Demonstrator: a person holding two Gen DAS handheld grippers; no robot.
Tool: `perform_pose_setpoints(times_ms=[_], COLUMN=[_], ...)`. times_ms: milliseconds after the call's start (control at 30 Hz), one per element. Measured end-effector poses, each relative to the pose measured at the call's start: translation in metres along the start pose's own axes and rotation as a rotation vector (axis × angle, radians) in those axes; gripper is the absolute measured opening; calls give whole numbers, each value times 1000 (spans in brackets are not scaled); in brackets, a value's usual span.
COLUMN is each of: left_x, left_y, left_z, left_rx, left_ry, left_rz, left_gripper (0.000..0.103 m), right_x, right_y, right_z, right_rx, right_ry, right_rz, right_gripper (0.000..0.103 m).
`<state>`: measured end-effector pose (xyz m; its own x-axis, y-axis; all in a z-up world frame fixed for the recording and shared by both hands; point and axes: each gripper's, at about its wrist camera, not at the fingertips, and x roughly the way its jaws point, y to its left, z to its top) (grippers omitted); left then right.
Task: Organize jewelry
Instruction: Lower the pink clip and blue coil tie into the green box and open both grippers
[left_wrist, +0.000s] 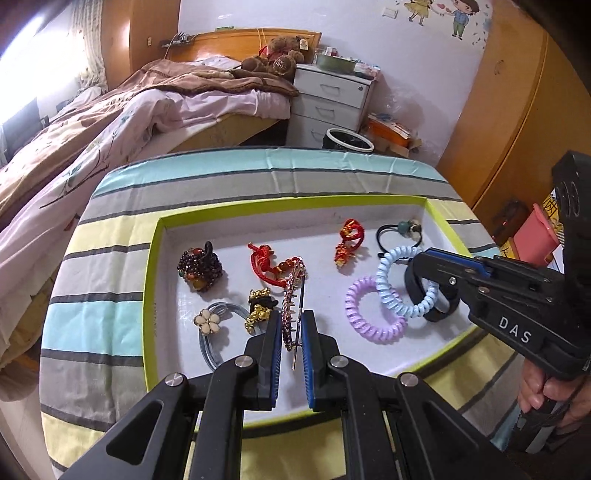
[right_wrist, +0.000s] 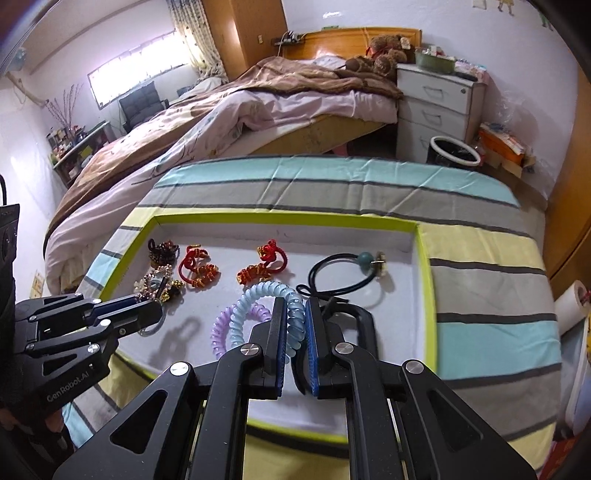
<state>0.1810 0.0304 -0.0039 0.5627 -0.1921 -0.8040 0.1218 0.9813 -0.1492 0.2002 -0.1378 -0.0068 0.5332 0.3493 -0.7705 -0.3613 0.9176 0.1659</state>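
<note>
A white tray with a lime-green rim (left_wrist: 295, 201) (right_wrist: 280, 218) holds the jewelry. My left gripper (left_wrist: 291, 314) (right_wrist: 157, 310) is shut on a rhinestone hair clip (left_wrist: 293, 291), which stands upright between the blue pads. On the tray's right side, my right gripper (right_wrist: 295, 302) (left_wrist: 415, 264) is shut on a light-blue spiral hair tie (right_wrist: 258, 295) (left_wrist: 388, 284). A purple spiral tie (left_wrist: 373, 314) (right_wrist: 221, 325) lies against the blue one. A black band (left_wrist: 436, 306) (right_wrist: 356, 321) sits under the right gripper. Red knotted cords (left_wrist: 349, 240), a dark beaded scrunchie (left_wrist: 201, 267) and a flower hair tie (left_wrist: 208, 321) lie loose.
The tray rests on a striped cloth (left_wrist: 110, 288) over a round-edged table. A black tie with a teal bead (right_wrist: 364, 258) lies near the tray's far right corner. Beyond are a bed (right_wrist: 258, 110), a white drawer unit (left_wrist: 328, 99) and a bin (left_wrist: 349, 142).
</note>
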Motion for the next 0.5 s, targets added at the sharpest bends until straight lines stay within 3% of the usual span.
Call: perform_pose_setpoints(times_ms=[500], left_x=[16], left_y=[-1], left_z=[0], left_rx=[2], left_ry=[21], left_rz=[3], left_gripper=[10], right_x=[18], right_y=[4], right_z=[8], right_rx=[-46], right_ry=[23], right_rz=[-28], right_gripper=[10])
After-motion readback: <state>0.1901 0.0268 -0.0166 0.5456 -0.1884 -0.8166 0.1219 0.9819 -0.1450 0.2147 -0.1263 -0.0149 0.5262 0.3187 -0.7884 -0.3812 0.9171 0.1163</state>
